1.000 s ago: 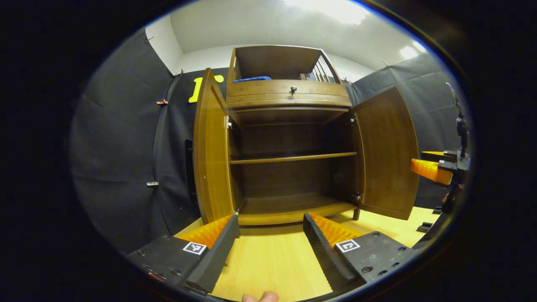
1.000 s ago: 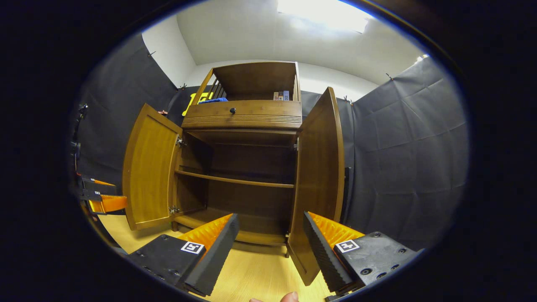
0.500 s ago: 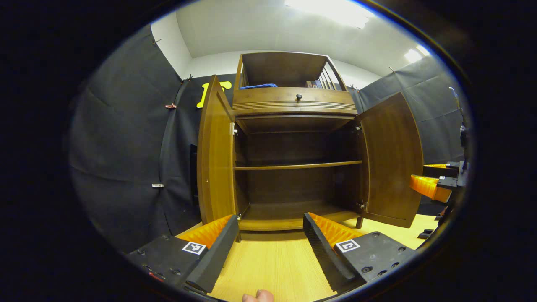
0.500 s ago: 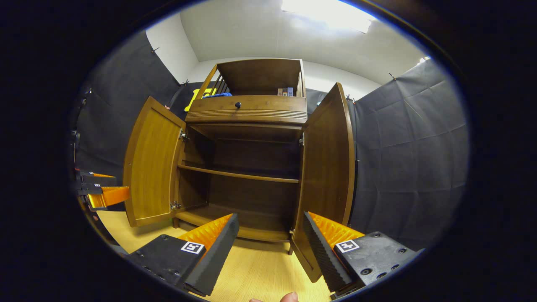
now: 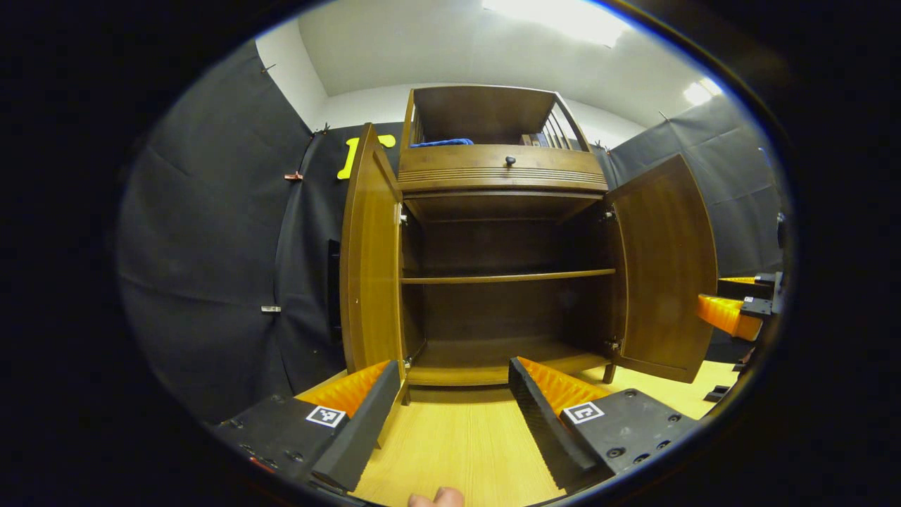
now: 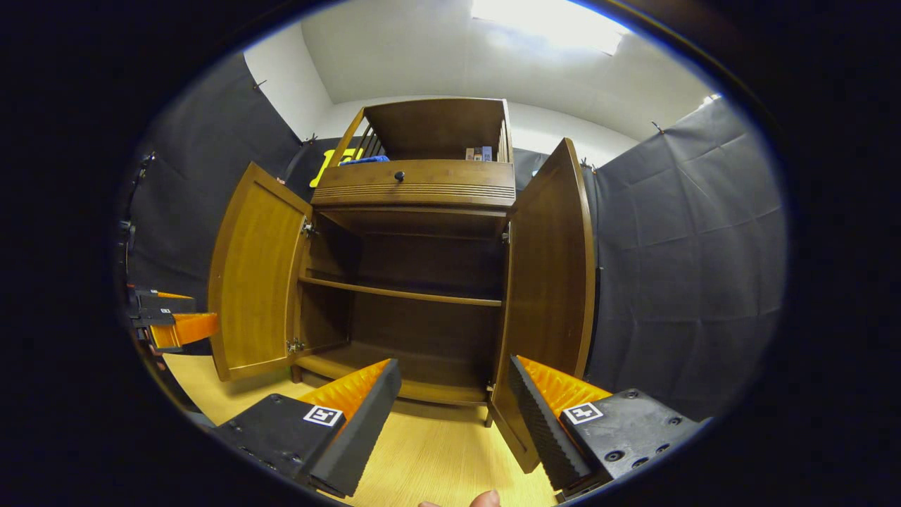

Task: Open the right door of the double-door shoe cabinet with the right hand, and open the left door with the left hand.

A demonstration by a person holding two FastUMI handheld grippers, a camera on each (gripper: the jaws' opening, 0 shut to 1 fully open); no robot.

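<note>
— Doors? Left door (image 5: pixel 369 253) and right door (image 5: pixel 665 264) of shoe cabinet (image 5: pixel 503 176) swung wide, ahead of both tongs.
— Tongs? Left tongs (image 5: pixel 454 398) spread, empty; right tongs (image 6: pixel 454 398) spread, empty, just short of right door's edge.

shoe cabinet (image 5: pixel 503 179), both doors open

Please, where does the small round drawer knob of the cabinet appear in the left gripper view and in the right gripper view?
Left gripper view: the drawer knob sits upper centre, on the drawer front above the open compartment.
Right gripper view: the drawer knob sits upper left of centre, on the same drawer front.
Shared landmark: the inner shelf below it.
</note>
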